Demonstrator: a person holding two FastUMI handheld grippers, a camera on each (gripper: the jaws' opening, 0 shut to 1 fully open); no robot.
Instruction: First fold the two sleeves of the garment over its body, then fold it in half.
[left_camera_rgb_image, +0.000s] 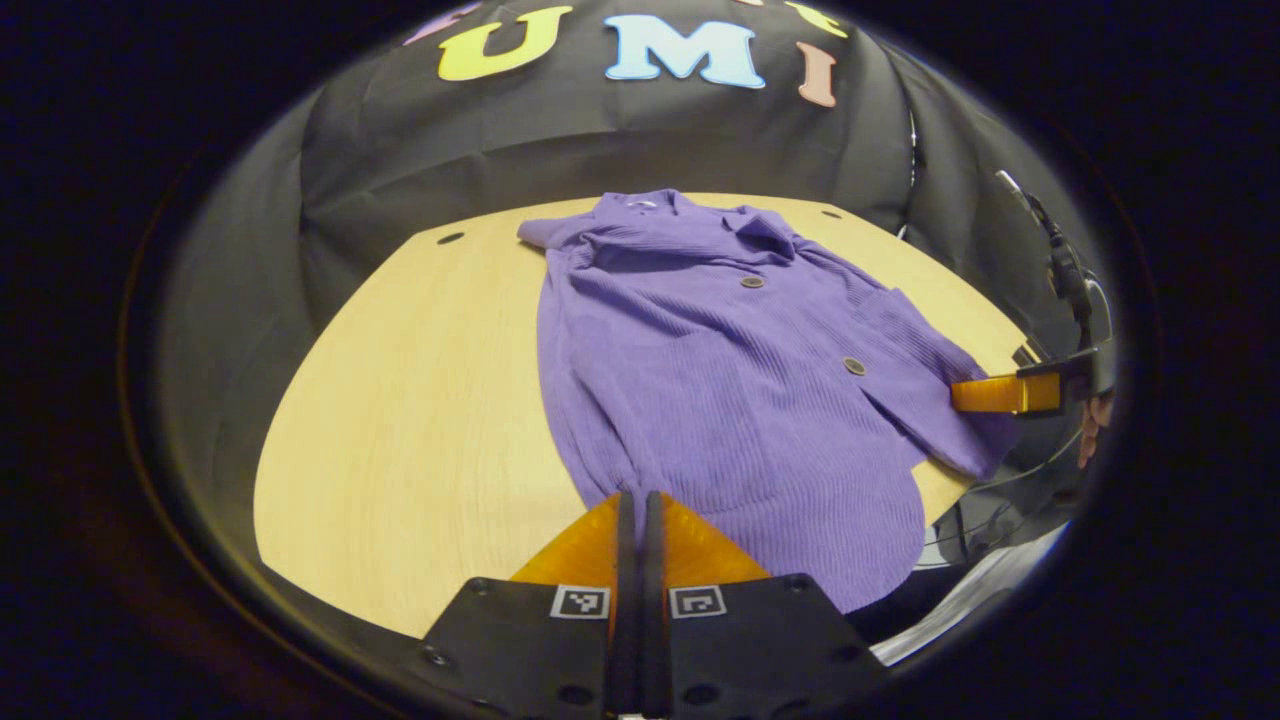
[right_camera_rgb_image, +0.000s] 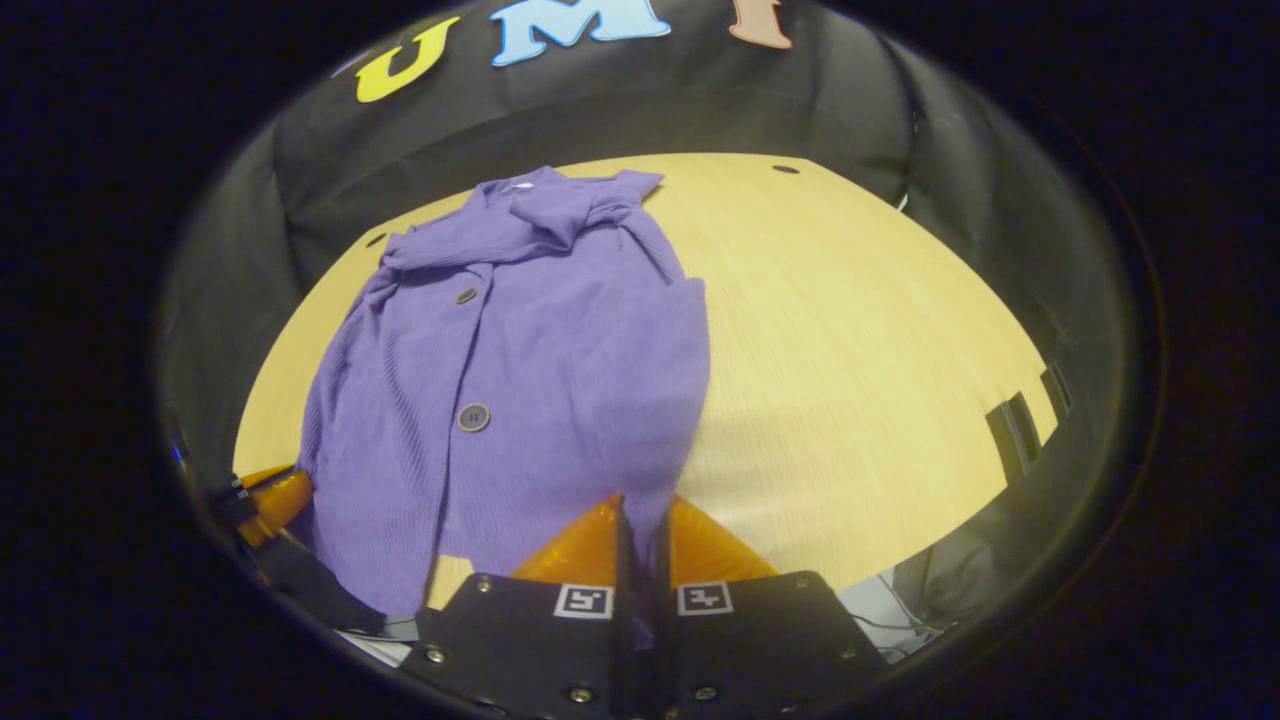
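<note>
A purple knit cardigan (left_camera_rgb_image: 720, 380) with dark buttons lies face up on the wooden table (left_camera_rgb_image: 420, 400), collar toward the far wall. In the left gripper view my left gripper (left_camera_rgb_image: 640, 497) is shut, its tips at the near left edge of the hem; no cloth shows between the fingers. In the right gripper view my right gripper (right_camera_rgb_image: 640, 505) is shut on the cuff of the cardigan's (right_camera_rgb_image: 500, 400) right sleeve (right_camera_rgb_image: 670, 400), which rises off the table (right_camera_rgb_image: 850, 330). The right gripper (left_camera_rgb_image: 960, 395) shows at that sleeve's end; the left gripper (right_camera_rgb_image: 270, 500) sits by the lower left edge.
The cardigan's near hem hangs over the table's front edge. A hand (left_camera_rgb_image: 1095, 430) and cables (left_camera_rgb_image: 1065, 270) are at the right behind the right gripper. Small holes (left_camera_rgb_image: 450, 238) mark the tabletop's far corners. Dark slots (right_camera_rgb_image: 1020, 430) sit at the table's right edge.
</note>
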